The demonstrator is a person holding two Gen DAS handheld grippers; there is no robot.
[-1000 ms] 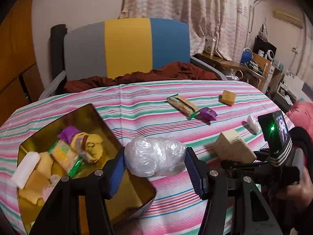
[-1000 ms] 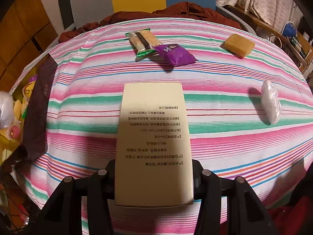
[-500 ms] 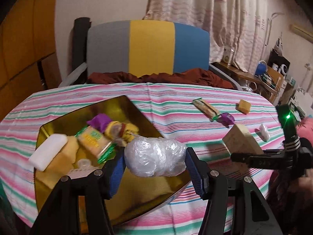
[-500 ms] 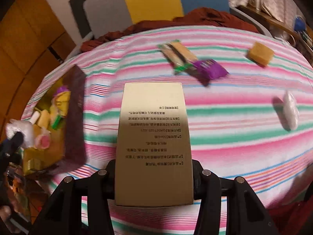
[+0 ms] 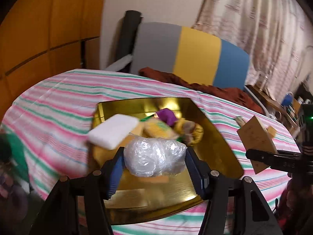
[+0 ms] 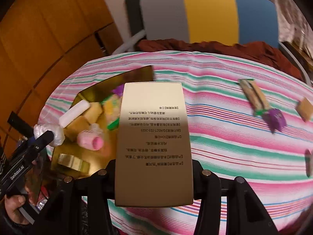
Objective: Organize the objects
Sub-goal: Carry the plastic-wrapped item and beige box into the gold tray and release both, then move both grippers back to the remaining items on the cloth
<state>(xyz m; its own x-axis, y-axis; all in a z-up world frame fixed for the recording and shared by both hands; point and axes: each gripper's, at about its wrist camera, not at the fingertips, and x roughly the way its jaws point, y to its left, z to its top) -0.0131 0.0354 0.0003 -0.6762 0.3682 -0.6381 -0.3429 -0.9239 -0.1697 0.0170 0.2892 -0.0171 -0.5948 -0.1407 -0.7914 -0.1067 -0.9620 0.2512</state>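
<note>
My left gripper (image 5: 154, 160) is shut on a crumpled clear plastic bundle (image 5: 154, 157), hanging over the gold tray (image 5: 221, 137). The tray holds a white block (image 5: 113, 133), yellow and purple snack packets (image 5: 168, 117) and other small items. My right gripper (image 6: 153, 166) is shut on a tall cream box (image 6: 153, 137) with printed text, held above the striped cloth just right of the gold tray (image 6: 135, 74). The cream box (image 5: 256, 137) and right gripper also show at the right of the left wrist view. The left gripper (image 6: 47, 135) with its plastic bundle (image 6: 56, 134) appears at the tray's left edge.
On the striped tablecloth (image 6: 225, 143) lie a green-edged wafer packet (image 6: 253, 96), a purple packet (image 6: 274, 117) and a tan block (image 6: 304, 108). A pink bottle (image 6: 90, 140) and a gold box (image 6: 73, 161) lie in the tray. A grey, yellow and blue chair (image 6: 209, 13) stands behind.
Both grippers swung left toward the gold tray with their loads. The plastic bundle went from beside the tray to over it. The cream box rose off the cloth near the tray's right side.
</note>
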